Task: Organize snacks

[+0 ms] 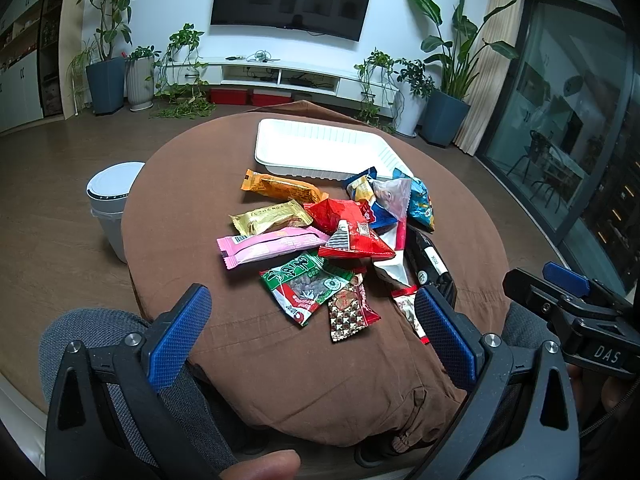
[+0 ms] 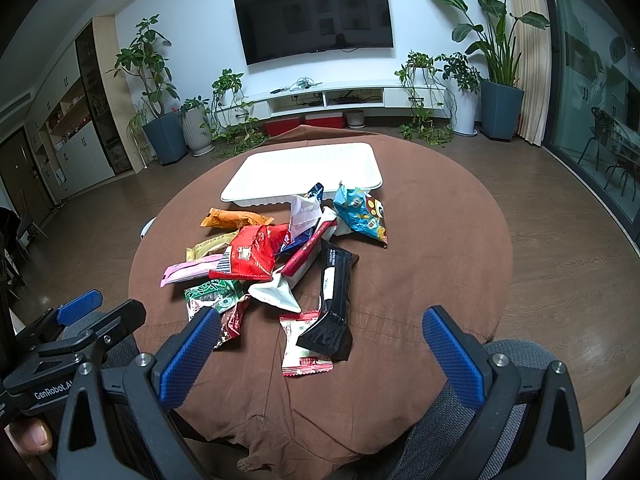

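Note:
A pile of snack packets lies on a round table with a brown cloth [image 1: 280,360] [image 2: 440,248]. Among them are a pink bar [image 1: 272,246], a red pouch [image 1: 352,236] [image 2: 252,258], a green packet [image 1: 306,286], a black bar [image 2: 334,296] and a blue bag [image 2: 362,214]. An empty white tray [image 1: 320,152] [image 2: 308,172] stands behind the pile. My left gripper [image 1: 316,332] is open, near the table's front edge, holding nothing. My right gripper [image 2: 320,350] is open and empty, just short of the black bar and a small red-white packet [image 2: 302,344].
A white bin [image 1: 112,204] stands on the floor left of the table. Grey chair cushions [image 2: 480,400] sit at the front edge under the grippers. Potted plants, a TV unit and glass doors line the far walls.

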Motion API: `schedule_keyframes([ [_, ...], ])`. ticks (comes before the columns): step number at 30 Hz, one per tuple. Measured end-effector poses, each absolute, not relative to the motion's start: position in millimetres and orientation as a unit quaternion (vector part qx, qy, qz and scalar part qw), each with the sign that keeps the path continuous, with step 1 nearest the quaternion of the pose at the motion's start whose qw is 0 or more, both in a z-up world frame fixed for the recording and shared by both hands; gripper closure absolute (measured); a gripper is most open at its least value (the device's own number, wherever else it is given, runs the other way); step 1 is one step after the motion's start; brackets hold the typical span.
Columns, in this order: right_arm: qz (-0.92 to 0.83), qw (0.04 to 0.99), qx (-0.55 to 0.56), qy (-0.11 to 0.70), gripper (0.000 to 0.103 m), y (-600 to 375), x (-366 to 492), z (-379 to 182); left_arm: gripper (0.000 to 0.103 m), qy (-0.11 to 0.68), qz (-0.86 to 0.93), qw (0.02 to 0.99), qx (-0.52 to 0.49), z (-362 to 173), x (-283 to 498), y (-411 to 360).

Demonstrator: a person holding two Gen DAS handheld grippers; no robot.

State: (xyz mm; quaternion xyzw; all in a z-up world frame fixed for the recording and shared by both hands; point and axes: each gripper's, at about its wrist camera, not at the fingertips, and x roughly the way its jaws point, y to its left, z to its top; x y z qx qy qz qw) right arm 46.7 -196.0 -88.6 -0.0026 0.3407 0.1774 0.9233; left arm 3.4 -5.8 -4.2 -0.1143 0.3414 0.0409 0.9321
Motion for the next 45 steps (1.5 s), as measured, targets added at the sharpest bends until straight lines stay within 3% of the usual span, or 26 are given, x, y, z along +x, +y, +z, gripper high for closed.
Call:
schedule_keyframes([
  [26, 0.176, 0.922, -0.005, 0.344, 0.000, -196, 47, -88, 0.000, 0.340, 0.044, 0.933, -0.107, -8, 3, -9],
  [33, 0.188, 0.919, -0.002, 0.346, 0.000, -196, 51, -96, 0.000, 0.306, 0.017, 0.947, -0.095, -7, 5, -3],
  [37, 0.199, 0.917, 0.027, 0.346, 0.000, -207, 62, -95, 0.000, 0.248, 0.043, 0.968, -0.008, -2, -3, -6],
  [40, 0.214, 0.914, 0.060, 0.338, 0.000, -220, 68, -95, 0.000, 0.339, 0.027, 0.940, -0.012, -13, 13, 1],
  [45, 0.236, 0.903, 0.080, 0.350, 0.000, -227, 80, -105, 0.000, 0.397, 0.066, 0.915, 0.029, -22, 46, 29],
])
